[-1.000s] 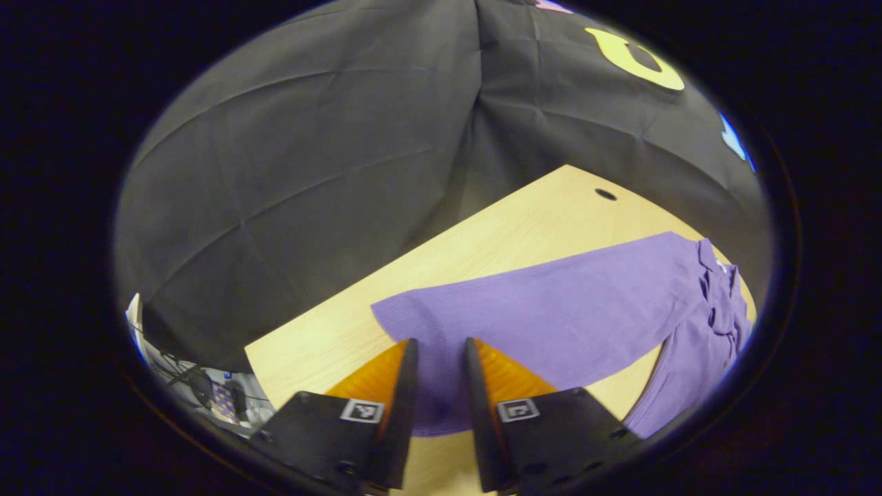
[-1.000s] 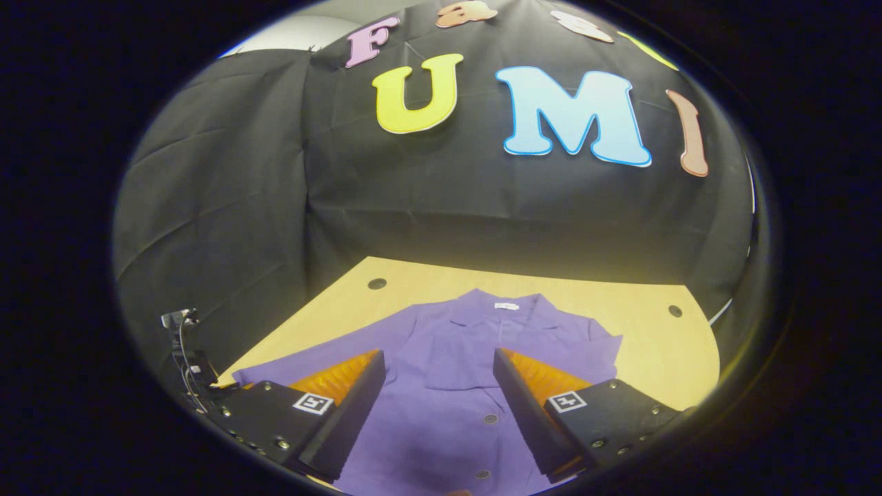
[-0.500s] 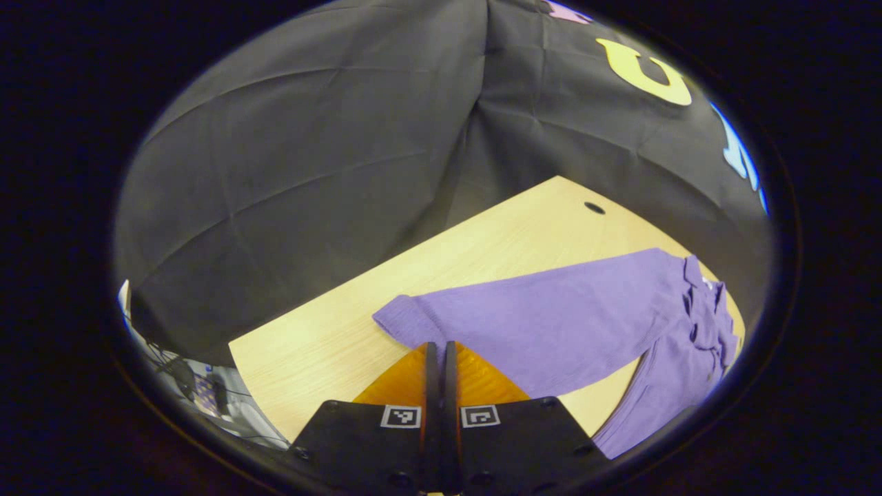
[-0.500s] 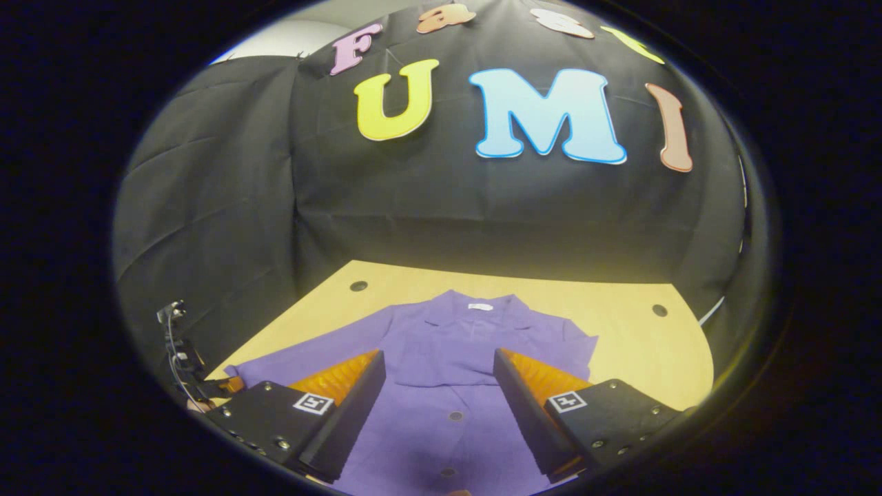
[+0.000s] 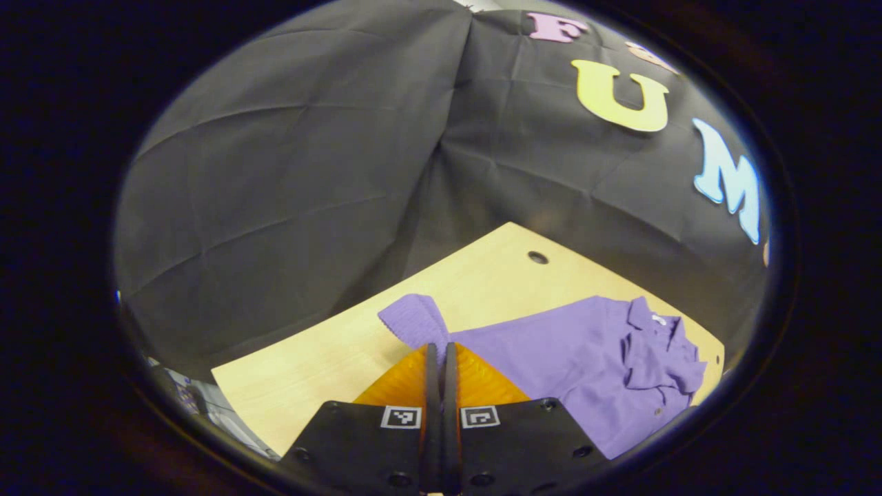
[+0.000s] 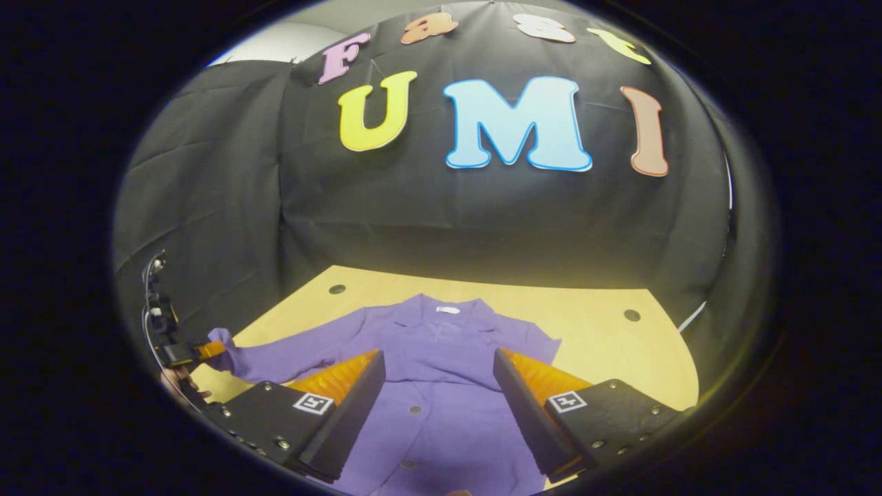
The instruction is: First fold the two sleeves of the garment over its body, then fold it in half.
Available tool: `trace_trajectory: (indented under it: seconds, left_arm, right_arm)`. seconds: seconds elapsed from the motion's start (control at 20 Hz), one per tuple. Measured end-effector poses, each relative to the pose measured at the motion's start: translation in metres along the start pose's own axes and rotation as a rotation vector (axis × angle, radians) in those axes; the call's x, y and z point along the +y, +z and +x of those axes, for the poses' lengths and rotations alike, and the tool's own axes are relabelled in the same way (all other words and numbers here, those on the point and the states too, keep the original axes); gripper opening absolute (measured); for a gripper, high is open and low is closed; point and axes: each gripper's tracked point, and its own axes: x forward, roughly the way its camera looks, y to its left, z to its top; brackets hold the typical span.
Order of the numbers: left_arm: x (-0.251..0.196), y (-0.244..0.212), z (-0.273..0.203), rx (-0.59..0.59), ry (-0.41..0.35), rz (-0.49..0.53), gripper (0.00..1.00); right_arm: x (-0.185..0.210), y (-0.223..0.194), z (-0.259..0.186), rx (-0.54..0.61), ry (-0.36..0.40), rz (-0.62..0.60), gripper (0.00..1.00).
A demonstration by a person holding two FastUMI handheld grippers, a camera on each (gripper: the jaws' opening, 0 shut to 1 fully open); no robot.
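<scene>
You are pinching the cuff [image 5: 413, 320] of one sleeve with your left gripper [image 5: 441, 358], lifting it beside the purple shirt [image 6: 441, 351] lying flat on the surface [image 6: 620, 344], your right gripper [image 6: 439, 386] is spreading wide above the shirt, and next the sleeve needs laying across the shirt's body.

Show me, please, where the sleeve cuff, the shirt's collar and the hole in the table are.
sleeve cuff [image 5: 415, 322], left gripper view, on the ribbed end.
collar [image 6: 446, 318], right gripper view, below the neck label.
table hole [image 5: 537, 257], left gripper view, on its dark middle.
</scene>
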Motion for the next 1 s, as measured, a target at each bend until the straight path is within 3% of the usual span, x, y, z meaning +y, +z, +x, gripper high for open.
trace_trajectory:
  seconds: [0.4, 1.0]
  left_arm:
    - [-0.152, 0.016, 0.001, -0.028, -0.179, 0.078, 0.07]
    - [-0.349, -0.026, -0.021, -0.005, -0.430, 0.229, 0.07]
  right_arm:
    - [-0.049, -0.012, -0.013, 0.002, -0.054, 0.033, 0.97]
    - [-0.129, -0.041, -0.033, 0.022, -0.152, 0.082, 0.97]
